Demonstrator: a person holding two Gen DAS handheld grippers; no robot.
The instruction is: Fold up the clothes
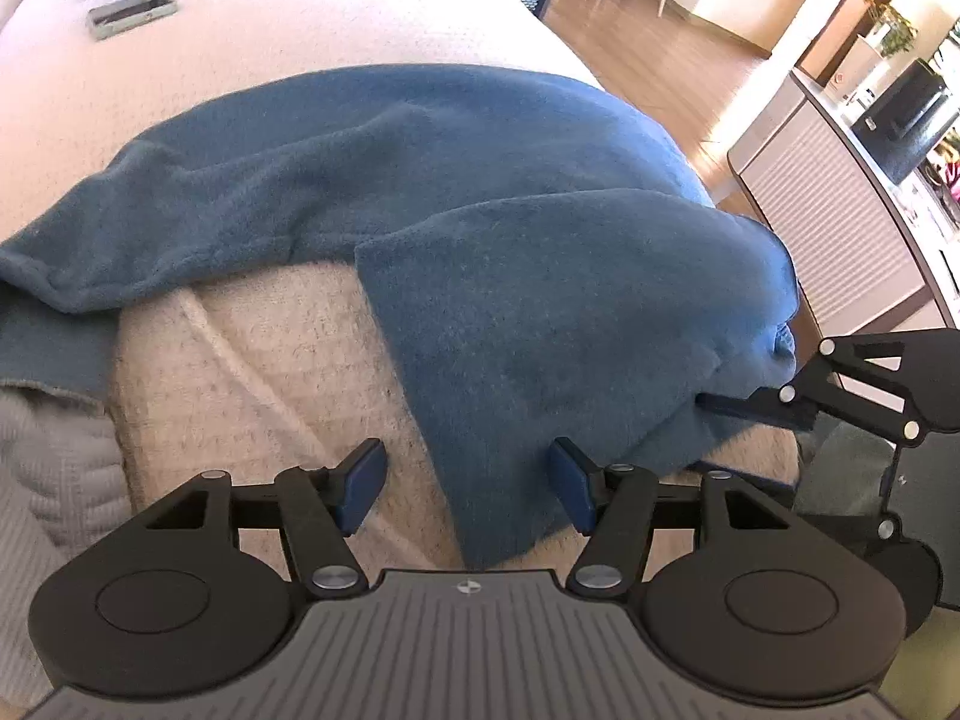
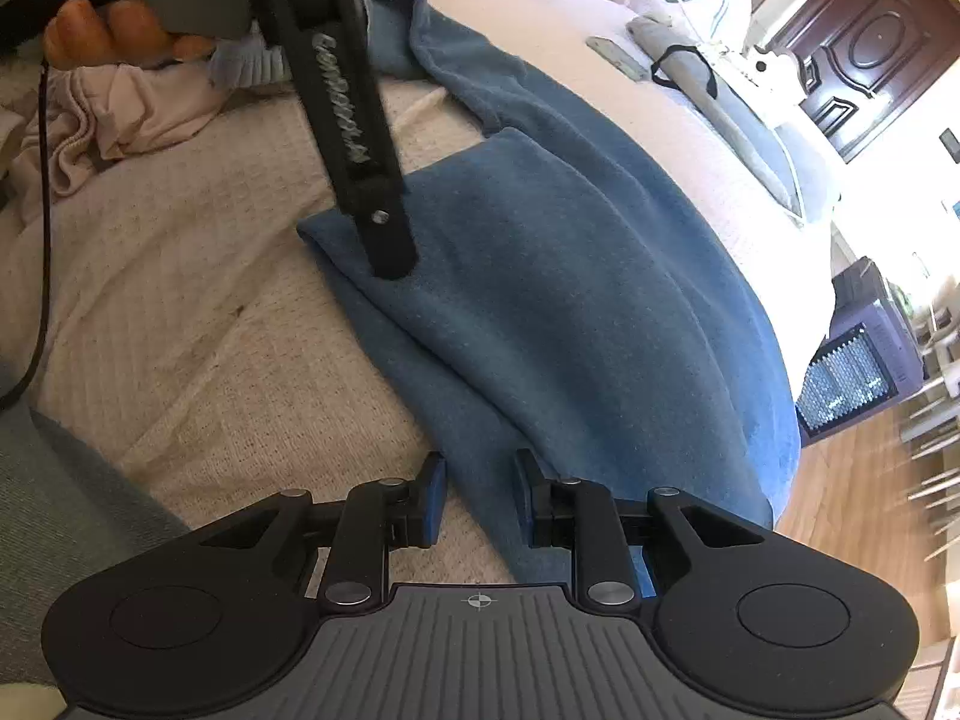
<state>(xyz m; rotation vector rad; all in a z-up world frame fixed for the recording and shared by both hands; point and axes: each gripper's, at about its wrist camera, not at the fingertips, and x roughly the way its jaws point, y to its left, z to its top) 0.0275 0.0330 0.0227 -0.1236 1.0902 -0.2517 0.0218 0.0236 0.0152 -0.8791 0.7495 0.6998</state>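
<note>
A blue fleece garment (image 1: 480,192) lies spread on the bed, with one part folded over toward me (image 2: 570,300). My left gripper (image 1: 469,486) stands open over the near edge of that folded part; the cloth lies under its right pad and nothing is pinched. In the right wrist view one of its fingers (image 2: 384,228) rests on the fold's corner. My right gripper (image 2: 480,498) is open with a narrow gap. The cloth's edge runs between its pads and bare blanket shows beside the left pad. One of its fingers (image 1: 750,405) reaches under the fold's right side.
The bed is covered by a cream waffle blanket (image 1: 270,360). A pink garment (image 2: 120,114) lies bunched at the left, near the hand (image 2: 108,30) holding the left gripper. A flat case (image 1: 132,12) sits far up the bed. A slatted cabinet (image 1: 840,228) and wooden floor (image 1: 648,48) lie past the right edge.
</note>
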